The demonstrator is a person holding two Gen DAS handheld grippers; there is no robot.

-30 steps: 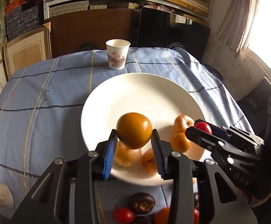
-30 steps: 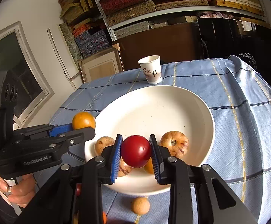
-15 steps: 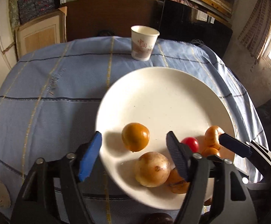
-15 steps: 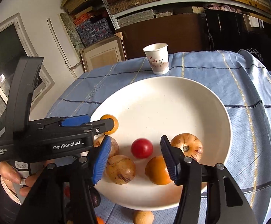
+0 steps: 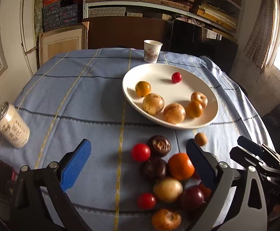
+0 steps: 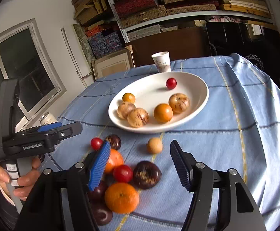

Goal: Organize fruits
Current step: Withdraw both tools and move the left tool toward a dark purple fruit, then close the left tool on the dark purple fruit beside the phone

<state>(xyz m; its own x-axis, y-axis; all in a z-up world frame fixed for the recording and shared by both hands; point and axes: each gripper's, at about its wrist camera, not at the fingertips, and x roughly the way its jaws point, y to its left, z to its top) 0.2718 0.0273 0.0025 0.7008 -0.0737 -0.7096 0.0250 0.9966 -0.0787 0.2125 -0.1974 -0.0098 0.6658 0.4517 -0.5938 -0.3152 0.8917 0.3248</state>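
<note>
A white plate (image 5: 213, 113) (image 6: 203, 100) holds a small orange (image 5: 143, 89), a red tomato (image 5: 176, 77) (image 6: 171, 83) and several pale mottled fruits. On the blue cloth nearer me lies a loose pile: a tangerine (image 5: 180, 166) (image 6: 121, 197), red tomatoes, dark purple fruits (image 6: 146, 174) and a small tan longan (image 6: 154, 145). My left gripper (image 5: 138, 148) hangs over the pile's left part, jaws opening wide, gripping nothing. My right gripper (image 6: 140, 146) hovers above the pile too, jaws opening, nothing pressed between the pads.
A paper cup (image 5: 152, 51) stands behind the plate. A pale drink can (image 5: 11, 127) sits at the table's left edge. A hand (image 6: 22, 181) grips the left gripper's handle. The cloth drops off at the right; shelves and boards line the back wall.
The left gripper let go of the small orange and the right of the red tomato, both now on the plate. Both grippers opened and pulled back toward the near pile.
</note>
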